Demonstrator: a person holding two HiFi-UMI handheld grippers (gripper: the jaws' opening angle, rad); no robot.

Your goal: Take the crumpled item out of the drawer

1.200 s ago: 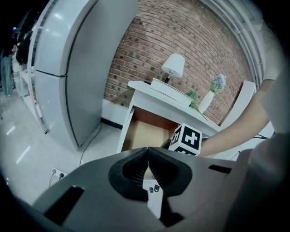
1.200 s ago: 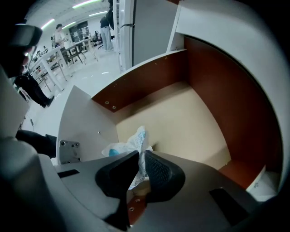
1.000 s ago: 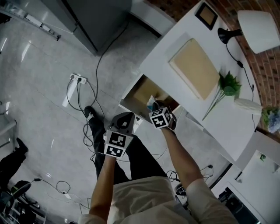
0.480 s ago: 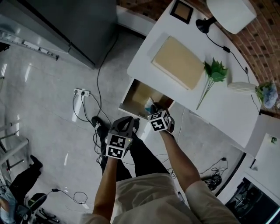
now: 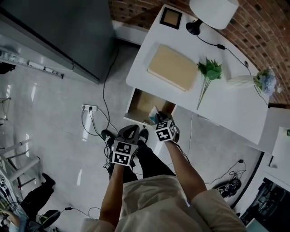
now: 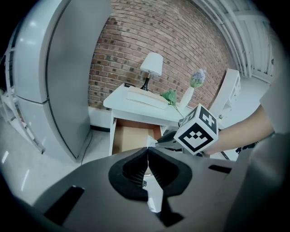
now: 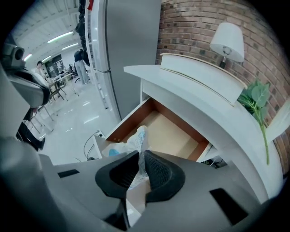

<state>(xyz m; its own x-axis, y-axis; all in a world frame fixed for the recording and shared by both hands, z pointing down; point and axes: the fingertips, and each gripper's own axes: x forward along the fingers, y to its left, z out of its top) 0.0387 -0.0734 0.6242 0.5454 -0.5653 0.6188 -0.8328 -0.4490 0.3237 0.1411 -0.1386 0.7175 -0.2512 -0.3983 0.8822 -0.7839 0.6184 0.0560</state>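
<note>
The crumpled item (image 7: 137, 144) is a white plastic wrapper with blue print, and my right gripper (image 7: 141, 159) is shut on it above the front of the open wooden drawer (image 7: 165, 131). In the head view the crumpled item (image 5: 155, 114) pokes out ahead of the right gripper (image 5: 159, 121), over the drawer (image 5: 144, 103) in the white desk (image 5: 226, 108). My left gripper (image 6: 147, 156) is shut with nothing between its pads. It hangs in front of the desk, to the left of the right gripper (image 6: 181, 136).
On the desk lie a tan board (image 5: 173, 67), a green sprig (image 5: 207, 72), a lamp (image 5: 213, 10), a picture frame (image 5: 171, 17) and a flower vase (image 5: 253, 80). A grey cabinet (image 5: 59, 31) stands left. A power strip (image 5: 89, 108) and cables lie on the floor.
Both grippers have risen, and the right one has lifted the crumpled item up from the drawer. The head camera has swung, so the desk sits higher in the picture.
</note>
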